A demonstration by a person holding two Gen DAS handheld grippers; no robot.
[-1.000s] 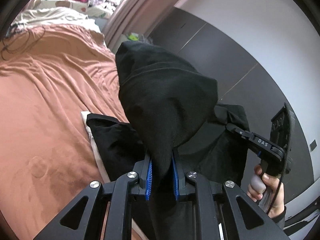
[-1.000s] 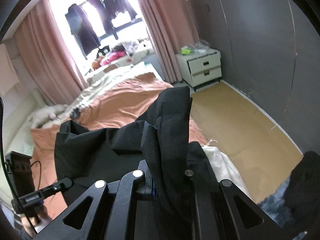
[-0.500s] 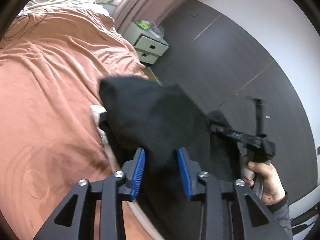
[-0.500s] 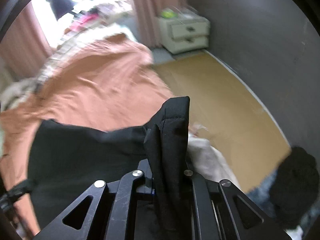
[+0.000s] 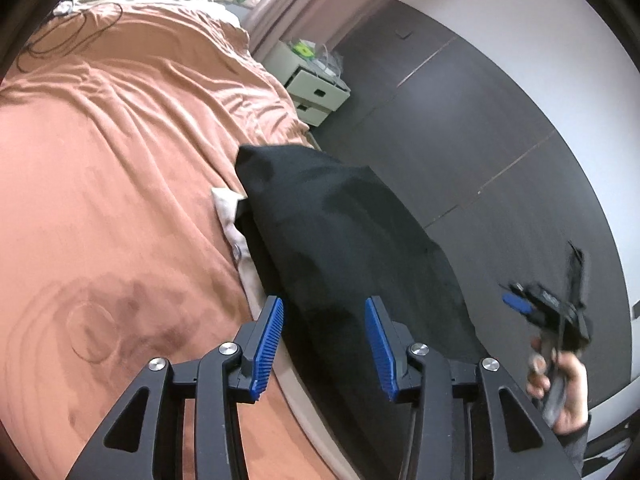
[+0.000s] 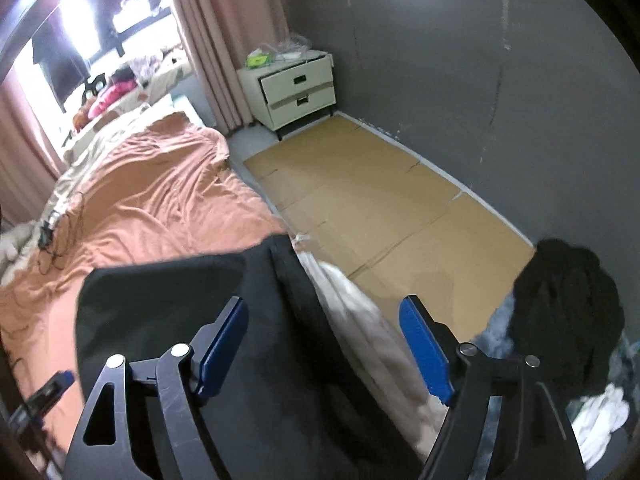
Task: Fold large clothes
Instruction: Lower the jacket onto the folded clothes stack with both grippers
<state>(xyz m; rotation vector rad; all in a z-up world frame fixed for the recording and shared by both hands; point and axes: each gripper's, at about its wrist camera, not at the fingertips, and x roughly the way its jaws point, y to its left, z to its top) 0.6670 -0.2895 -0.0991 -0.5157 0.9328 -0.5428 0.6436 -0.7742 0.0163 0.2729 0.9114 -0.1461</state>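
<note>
Across the left wrist view, an orange-brown bedspread [image 5: 120, 184] fills the left and centre of the frame, wrinkled and bare of clothing over most of its width. A black garment [image 5: 340, 240] lies folded along the bed's right edge, running from frame centre down toward the bottom. A strip of pale sheet [image 5: 230, 216] shows just beside its left border. The left hand-held gripper [image 5: 324, 340] sits at bottom centre with its blue pads spread apart; its jaws have just been opening. The garment lies ahead of and below the pads, and neither pad presses on it. At the lower right, a hand [image 5: 560, 388] carries the right hand-held gripper [image 5: 532, 308], blurred, held off the bed's edge against a dark wall [image 5: 460, 140]. A white nightstand [image 5: 316, 88] stands at upper centre, beyond the bed's far corner.

From the right wrist view, the right hand-held gripper [image 6: 324, 352] at bottom centre stands wide, its jaws having just been opening, with nothing gripped. The black garment [image 6: 192, 320] spreads below and left of it, on the bedspread [image 6: 140, 200]. The pale sheet [image 6: 360, 320] hangs over the bed's side, between the pads. Right of the bed, flattened cardboard [image 6: 380, 200] covers an open stretch of floor up to the nightstand [image 6: 296, 88]. A dark clothes heap [image 6: 568, 312] sits at lower right.
</note>
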